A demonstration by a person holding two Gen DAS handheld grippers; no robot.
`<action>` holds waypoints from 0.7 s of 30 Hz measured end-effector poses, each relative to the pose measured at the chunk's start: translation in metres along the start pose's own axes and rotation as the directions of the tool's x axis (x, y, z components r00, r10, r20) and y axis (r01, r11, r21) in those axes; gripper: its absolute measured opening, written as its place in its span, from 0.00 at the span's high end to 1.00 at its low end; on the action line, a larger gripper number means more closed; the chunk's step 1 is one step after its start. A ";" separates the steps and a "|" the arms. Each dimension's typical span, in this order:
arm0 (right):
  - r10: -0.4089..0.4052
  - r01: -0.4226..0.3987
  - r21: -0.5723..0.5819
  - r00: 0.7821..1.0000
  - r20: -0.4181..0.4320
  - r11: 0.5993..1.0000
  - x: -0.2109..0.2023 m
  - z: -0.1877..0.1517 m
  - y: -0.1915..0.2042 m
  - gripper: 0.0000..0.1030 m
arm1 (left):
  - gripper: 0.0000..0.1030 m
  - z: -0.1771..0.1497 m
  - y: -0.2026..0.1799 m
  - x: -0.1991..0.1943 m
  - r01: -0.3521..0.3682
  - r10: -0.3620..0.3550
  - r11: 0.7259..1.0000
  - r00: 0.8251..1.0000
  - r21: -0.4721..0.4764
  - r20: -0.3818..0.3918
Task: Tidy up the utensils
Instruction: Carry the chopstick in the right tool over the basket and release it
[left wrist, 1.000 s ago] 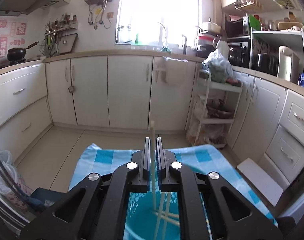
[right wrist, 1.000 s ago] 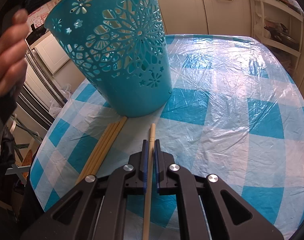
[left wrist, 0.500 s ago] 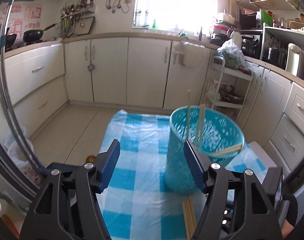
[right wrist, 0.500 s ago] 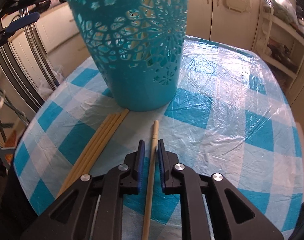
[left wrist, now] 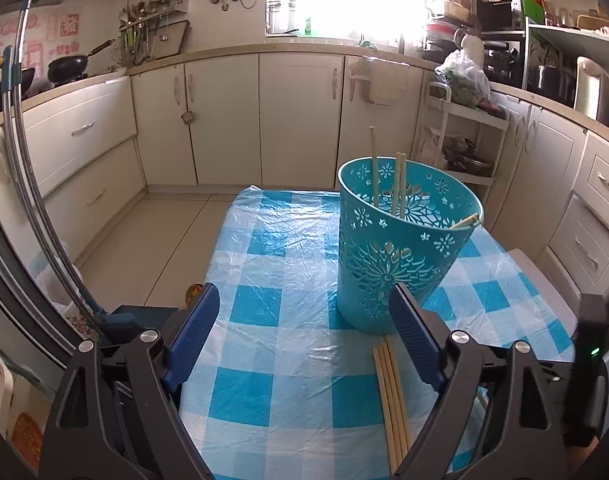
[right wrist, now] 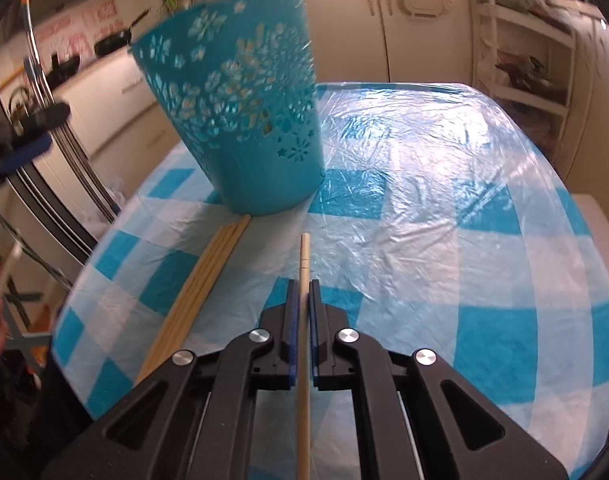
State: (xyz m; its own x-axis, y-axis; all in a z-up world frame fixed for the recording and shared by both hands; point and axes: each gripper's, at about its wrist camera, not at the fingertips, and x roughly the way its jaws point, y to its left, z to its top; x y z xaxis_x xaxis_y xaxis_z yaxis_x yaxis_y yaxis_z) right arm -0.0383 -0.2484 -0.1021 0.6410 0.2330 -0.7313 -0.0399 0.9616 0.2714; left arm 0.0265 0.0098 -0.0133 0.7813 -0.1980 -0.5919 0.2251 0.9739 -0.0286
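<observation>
A teal perforated holder stands on the blue-checked table with several chopsticks upright in it. It also shows in the right wrist view. A few loose chopsticks lie at its base and show in the right wrist view too. My left gripper is open and empty, pulled back from the holder. My right gripper is shut on one chopstick, held just above the table in front of the holder.
White kitchen cabinets line the far walls. A white shelf cart stands behind the table. A metal rack stands at the left edge. The table's far edge drops to the tiled floor.
My left gripper let go of its chopstick into the holder, opened wide and drew back. My right gripper closed tighter on its chopstick and shifted slightly.
</observation>
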 end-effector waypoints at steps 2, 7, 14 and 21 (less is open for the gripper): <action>0.033 -0.034 0.027 0.999 0.040 0.999 -0.015 0.003 -0.002 0.95 | 0.19 -0.001 0.000 0.000 0.003 -0.003 1.000 1.000 -0.004 -0.011; 0.101 -0.110 0.055 0.984 0.144 0.992 -0.045 0.021 0.004 0.95 | 0.19 -0.003 -0.001 0.000 0.003 -0.003 1.000 1.000 0.002 -0.027; 0.235 -0.259 0.051 0.930 0.283 0.965 -0.082 0.066 0.021 0.95 | 0.17 -0.008 -0.001 -0.001 0.004 -0.004 1.000 0.999 0.005 -0.044; 0.284 -0.333 -0.001 0.805 0.521 0.943 -0.129 0.150 0.049 0.95 | 0.16 -0.016 0.008 0.005 -0.015 0.013 0.999 0.997 -0.031 -0.076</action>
State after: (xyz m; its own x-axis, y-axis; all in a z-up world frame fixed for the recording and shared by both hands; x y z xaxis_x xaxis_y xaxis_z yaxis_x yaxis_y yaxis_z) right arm -0.0080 -0.2533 0.0998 0.9039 0.3855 -0.1852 -0.2515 0.8294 0.4988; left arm 0.0232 0.0187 -0.0293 0.7376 -0.1762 -0.6518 0.1950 0.9798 -0.0442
